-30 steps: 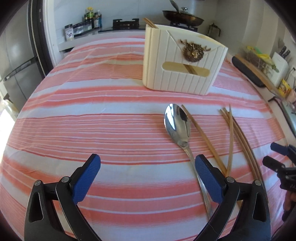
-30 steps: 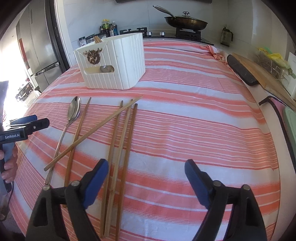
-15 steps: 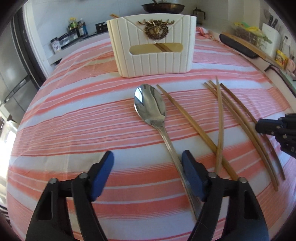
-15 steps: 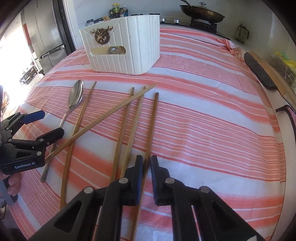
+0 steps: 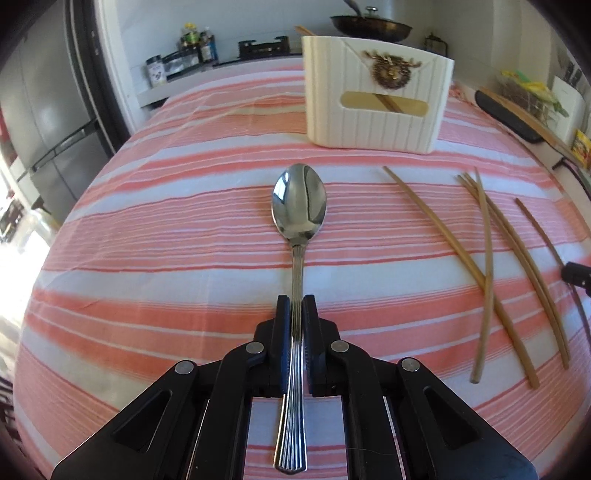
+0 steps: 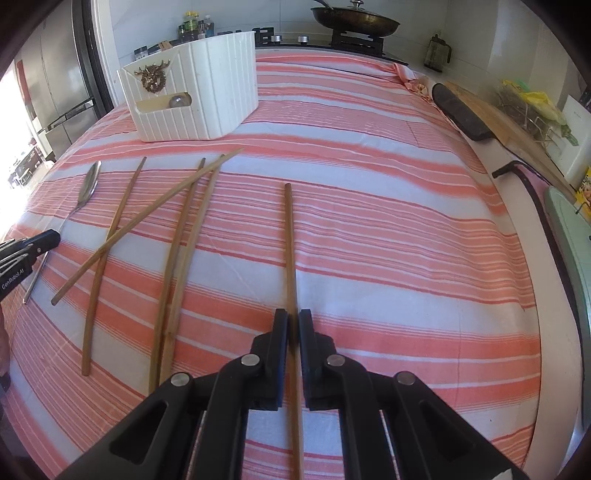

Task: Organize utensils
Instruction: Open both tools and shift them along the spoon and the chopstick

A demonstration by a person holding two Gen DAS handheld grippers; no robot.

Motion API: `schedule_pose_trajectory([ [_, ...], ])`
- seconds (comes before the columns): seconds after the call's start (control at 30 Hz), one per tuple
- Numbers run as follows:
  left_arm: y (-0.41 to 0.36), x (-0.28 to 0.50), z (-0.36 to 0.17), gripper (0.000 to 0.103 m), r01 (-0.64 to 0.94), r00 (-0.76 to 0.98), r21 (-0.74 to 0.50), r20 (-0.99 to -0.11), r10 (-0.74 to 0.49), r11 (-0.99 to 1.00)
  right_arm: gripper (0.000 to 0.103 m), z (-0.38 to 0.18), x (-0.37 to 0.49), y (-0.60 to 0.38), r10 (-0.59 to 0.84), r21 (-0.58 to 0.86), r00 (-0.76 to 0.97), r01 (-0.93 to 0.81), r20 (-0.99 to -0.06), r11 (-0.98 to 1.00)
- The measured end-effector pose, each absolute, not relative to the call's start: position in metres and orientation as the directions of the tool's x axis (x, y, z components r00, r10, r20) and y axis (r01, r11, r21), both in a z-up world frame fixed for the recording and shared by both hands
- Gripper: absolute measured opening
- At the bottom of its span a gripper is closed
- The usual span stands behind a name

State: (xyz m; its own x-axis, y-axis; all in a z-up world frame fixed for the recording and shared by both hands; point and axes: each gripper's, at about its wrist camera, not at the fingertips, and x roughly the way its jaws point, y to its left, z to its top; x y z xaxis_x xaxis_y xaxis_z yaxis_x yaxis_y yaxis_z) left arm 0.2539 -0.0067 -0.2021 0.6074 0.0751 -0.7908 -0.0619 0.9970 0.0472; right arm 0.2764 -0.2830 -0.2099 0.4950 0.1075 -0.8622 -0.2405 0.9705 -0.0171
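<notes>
Striped pink-and-white cloth point(image 6: 388, 229) spread over the counter. Far back, a lidded pan point(image 6: 354, 18) sits on the stove point(image 6: 354, 38), with bottles and jars point(image 5: 184, 51) lined up to its left. Fridge point(image 5: 48, 122) on the far left. On the right, a wooden board point(image 6: 517, 129) and a dark kettle point(image 6: 437, 53) near the wall.

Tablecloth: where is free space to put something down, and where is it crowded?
The striped tablecloth is bare from the held chopstick across to the right-hand table edge, and also left of the spoon. The crowded part lies between them: four loose chopsticks, two of them crossing, in front of the white holder.
</notes>
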Motion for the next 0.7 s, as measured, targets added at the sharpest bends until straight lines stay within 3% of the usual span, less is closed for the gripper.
schedule_pose_trajectory([
  [0.27, 0.035, 0.253, -0.202, 0.007, -0.093, 0.589, -0.023, -0.807, 0.036, 0.995, 0.007, -0.208, 0.267, -0.297, 0.085, -0.031, 0.507, -0.216, -0.858, 0.976],
  [0.33, 0.037, 0.256, -0.203, 0.012, -0.076, 0.589, -0.034, -0.808, 0.017, 0.997, 0.015, -0.207, 0.267, -0.298, 0.106, -0.016, 0.515, -0.227, -0.851, 0.974],
  [0.37, 0.037, 0.258, -0.203, 0.020, -0.065, 0.588, -0.035, -0.809, 0.010, 0.997, 0.021, -0.208, 0.268, -0.297, 0.110, -0.013, 0.510, -0.232, -0.853, 0.973],
  [0.43, 0.035, 0.261, -0.203, 0.053, -0.057, 0.583, -0.012, -0.812, 0.023, 0.998, 0.039, -0.210, 0.267, -0.296, 0.121, -0.008, 0.511, -0.242, -0.851, 0.970],
  [0.47, 0.034, 0.262, -0.204, 0.071, -0.060, 0.581, 0.006, -0.813, 0.040, 0.998, 0.039, -0.210, 0.266, -0.295, 0.122, -0.010, 0.514, -0.245, -0.849, 0.969],
  [0.53, 0.035, 0.263, -0.207, 0.075, -0.058, 0.579, 0.018, -0.814, 0.048, 0.998, 0.041, -0.211, 0.267, -0.294, 0.118, -0.019, 0.521, -0.250, -0.845, 0.968],
  [0.7, 0.044, 0.264, -0.211, 0.094, -0.085, 0.574, 0.018, -0.816, 0.064, 0.996, 0.047, -0.214, 0.266, -0.298, 0.139, -0.001, 0.541, -0.251, -0.829, 0.968],
])
